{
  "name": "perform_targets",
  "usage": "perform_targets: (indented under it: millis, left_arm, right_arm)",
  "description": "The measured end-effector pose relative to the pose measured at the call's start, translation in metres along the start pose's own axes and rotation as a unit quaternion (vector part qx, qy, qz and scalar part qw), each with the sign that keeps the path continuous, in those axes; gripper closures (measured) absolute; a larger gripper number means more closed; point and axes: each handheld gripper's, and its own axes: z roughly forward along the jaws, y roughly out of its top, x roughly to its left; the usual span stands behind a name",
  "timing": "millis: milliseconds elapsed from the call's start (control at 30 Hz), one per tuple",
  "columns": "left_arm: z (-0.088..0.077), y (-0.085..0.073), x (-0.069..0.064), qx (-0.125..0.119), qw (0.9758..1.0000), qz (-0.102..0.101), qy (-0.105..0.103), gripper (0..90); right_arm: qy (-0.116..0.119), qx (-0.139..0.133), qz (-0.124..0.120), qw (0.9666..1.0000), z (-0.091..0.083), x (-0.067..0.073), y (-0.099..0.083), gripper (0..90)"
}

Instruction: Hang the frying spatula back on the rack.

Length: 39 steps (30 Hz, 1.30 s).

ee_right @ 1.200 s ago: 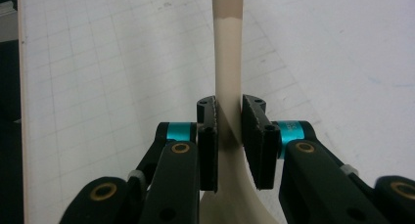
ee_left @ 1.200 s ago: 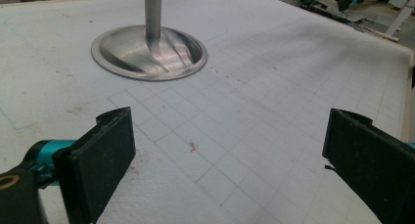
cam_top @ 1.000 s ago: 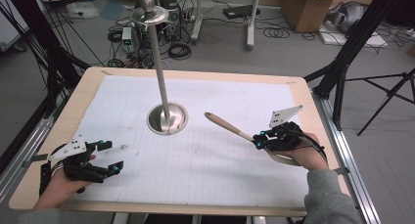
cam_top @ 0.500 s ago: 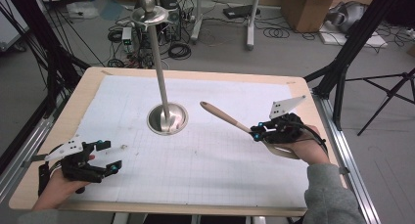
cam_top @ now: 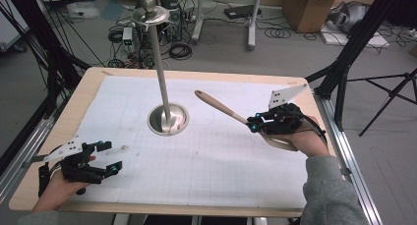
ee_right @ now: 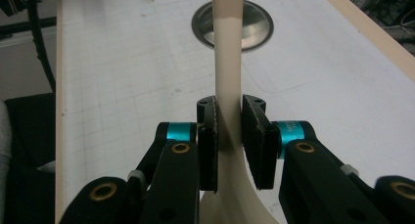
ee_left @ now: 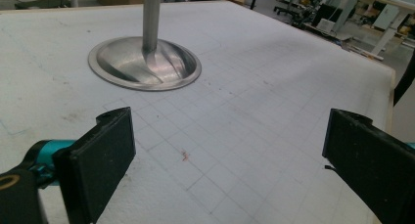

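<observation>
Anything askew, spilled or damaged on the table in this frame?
Nothing spilled or broken. The wooden spatula is clamped near its blade in the right gripper, handle slanting up clear of the mat. The metal stand is upright. Only small reddish specks mark the mat.

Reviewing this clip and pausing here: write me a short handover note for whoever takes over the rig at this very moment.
Right gripper: shut on the wooden spatula, jaws clamped on its handle near the blade; the spatula is lifted off the table, handle end pointing up toward the metal stand.
Left gripper: open, holding nothing, low over the table's near left corner.
Metal stand: upright at mid-table, untouched.
Done: spatula picked up.
Left: probably bringing it to the stand; where it ends up cannot be told yet.
</observation>
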Motion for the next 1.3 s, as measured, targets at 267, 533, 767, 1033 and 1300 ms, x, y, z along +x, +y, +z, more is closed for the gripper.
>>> perform_targets:
  millis: [267,533,767,1033,1300]
  left_arm:
    - [-0.001,0.0,-0.001,-0.001,1.0,-0.001,-0.002,5.9]
    - [-0.006,-0.001,-0.001,-0.006,1.0,-0.002,0.001,5.9]
    - [-0.009,-0.002,-0.003,-0.01,0.9999,-0.004,0.003,5.9]
    - [-0.012,-0.003,-0.003,-0.01,0.9999,-0.005,0.005,5.9]
    - [-0.014,-0.004,-0.003,-0.01,0.9999,-0.007,0.007,5.9]
  right_arm:
    - [0.017,-0.023,-0.008,0.9996,-0.005,-0.004,0.015,77.4]
    - [0.013,-0.032,-0.012,0.9993,-0.009,-0.007,0.028,77.4]
    - [0.015,-0.042,-0.015,0.9989,-0.017,-0.01,0.038,77.4]
    - [0.014,-0.06,-0.013,0.998,-0.027,-0.014,0.049,77.4]
    - [0.016,-0.064,-0.024,0.9976,-0.036,-0.015,0.062,77.4]
